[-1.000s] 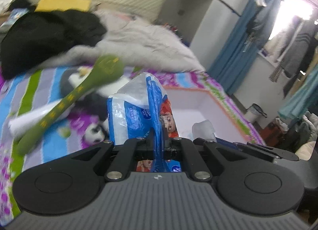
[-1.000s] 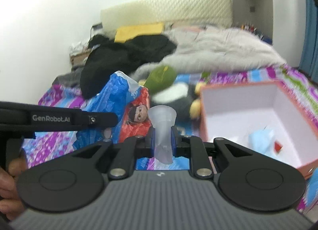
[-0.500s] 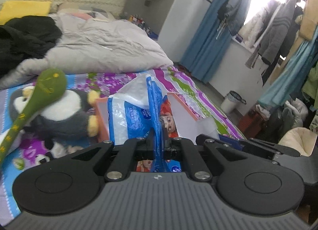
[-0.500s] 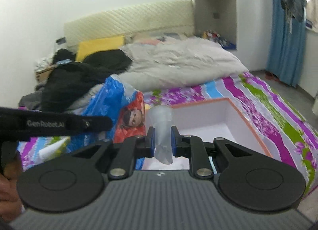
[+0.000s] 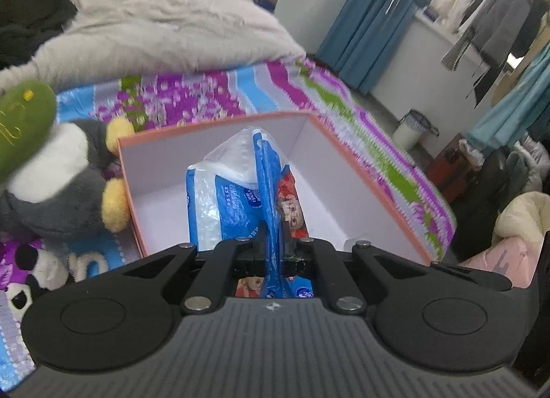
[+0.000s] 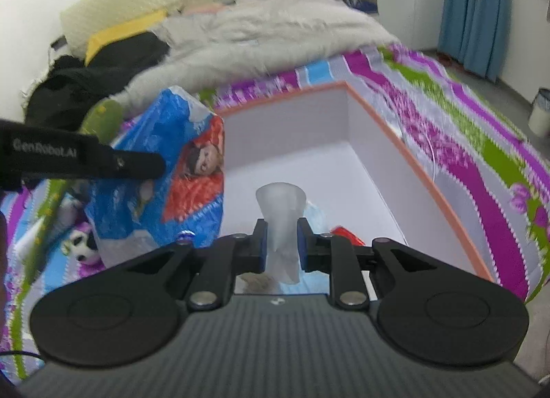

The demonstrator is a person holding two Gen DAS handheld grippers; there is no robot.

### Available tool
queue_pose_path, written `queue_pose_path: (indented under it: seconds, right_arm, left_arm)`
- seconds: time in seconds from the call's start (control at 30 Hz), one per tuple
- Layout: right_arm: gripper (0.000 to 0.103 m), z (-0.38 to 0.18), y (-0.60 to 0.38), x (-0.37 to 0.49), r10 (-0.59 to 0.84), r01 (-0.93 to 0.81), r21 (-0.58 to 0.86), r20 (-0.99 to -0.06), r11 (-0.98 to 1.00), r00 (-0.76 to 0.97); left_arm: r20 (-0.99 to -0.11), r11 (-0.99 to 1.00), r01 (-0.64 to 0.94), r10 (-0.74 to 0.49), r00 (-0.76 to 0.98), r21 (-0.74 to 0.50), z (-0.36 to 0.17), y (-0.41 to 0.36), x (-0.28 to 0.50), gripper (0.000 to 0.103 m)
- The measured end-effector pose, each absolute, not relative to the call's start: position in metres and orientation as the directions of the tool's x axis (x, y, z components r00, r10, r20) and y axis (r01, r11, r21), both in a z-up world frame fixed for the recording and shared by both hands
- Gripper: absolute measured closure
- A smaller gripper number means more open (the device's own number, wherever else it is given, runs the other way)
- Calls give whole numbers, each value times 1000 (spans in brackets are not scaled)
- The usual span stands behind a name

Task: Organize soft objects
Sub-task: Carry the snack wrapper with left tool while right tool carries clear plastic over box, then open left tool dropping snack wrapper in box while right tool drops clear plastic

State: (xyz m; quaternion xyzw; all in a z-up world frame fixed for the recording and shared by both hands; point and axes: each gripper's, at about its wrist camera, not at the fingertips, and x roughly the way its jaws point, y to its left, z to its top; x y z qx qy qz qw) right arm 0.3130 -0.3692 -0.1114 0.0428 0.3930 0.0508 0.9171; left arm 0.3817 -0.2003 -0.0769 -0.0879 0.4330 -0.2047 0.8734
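The blue tissue pack (image 5: 237,202) hangs over the open box (image 5: 364,171) on the bed, its top fold clamped in the left gripper (image 5: 273,243). The right gripper (image 6: 281,243) beside it pinches a clear plastic flap (image 6: 282,212). Both point steeply down. A second ago they were over the bedspread (image 6: 481,143) beside the box.

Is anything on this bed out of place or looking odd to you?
Mainly the bed itself: a grey duvet lies rumpled, dark clothes are heaped by the headboard, and a penguin plush sprawls beside the orange-rimmed box. The tissue pack in the left gripper is crumpled at its pinched seam.
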Motion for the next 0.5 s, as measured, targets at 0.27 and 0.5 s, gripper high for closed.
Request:
queue_pose_path:
  seconds: [0.27, 0.5]
  right_arm:
    - [80, -144, -374, 328, 136, -50, 136, -755, 989, 641]
    - [65, -148, -374, 329, 132, -36, 140, -772, 989, 622]
  left_arm:
    - [-772, 912, 273, -407, 488, -307, -116, -201, 403, 97]
    - [-780, 918, 294, -385, 494, -267, -116, -202, 396, 96]
